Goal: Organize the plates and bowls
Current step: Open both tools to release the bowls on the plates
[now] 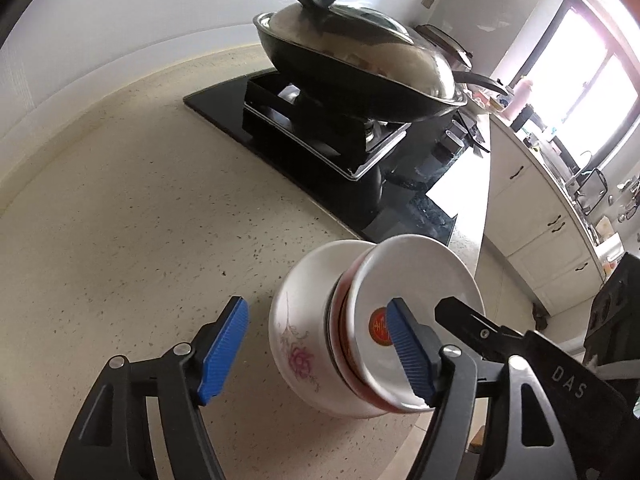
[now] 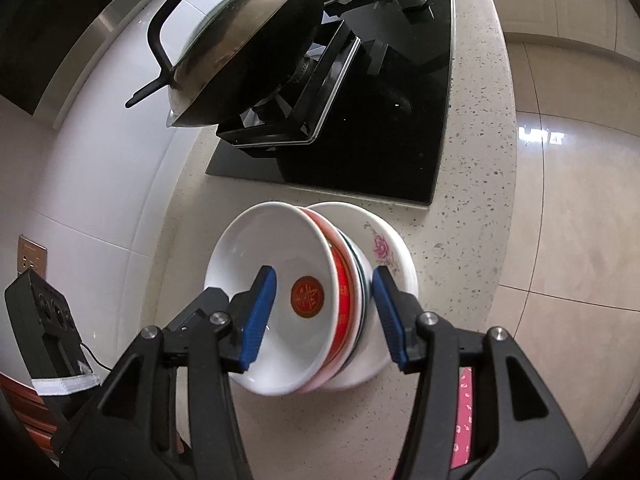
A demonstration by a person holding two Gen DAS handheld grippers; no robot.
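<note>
A stack of nested bowls stands on the speckled countertop (image 1: 120, 216). The lowest is a white bowl with a pink flower (image 1: 298, 344), also seen in the right wrist view (image 2: 384, 252). The top bowl (image 2: 280, 280) is white inside with a red outer band and a red round emblem (image 2: 307, 295); it also shows in the left wrist view (image 1: 416, 280). My right gripper (image 2: 324, 314) is open, its jaws straddling the top bowls' rim, one blue pad (image 2: 260, 316) inside the bowl. My left gripper (image 1: 320, 354) is open around the stack. The right gripper's black finger (image 1: 472, 320) shows there too.
A black gas hob (image 2: 380, 140) lies just beyond the stack, with a lidded black wok (image 2: 248, 44) on its burner stand. A white tiled wall (image 2: 100, 184) with a socket is on the left. The counter edge and tiled floor (image 2: 580, 200) are on the right.
</note>
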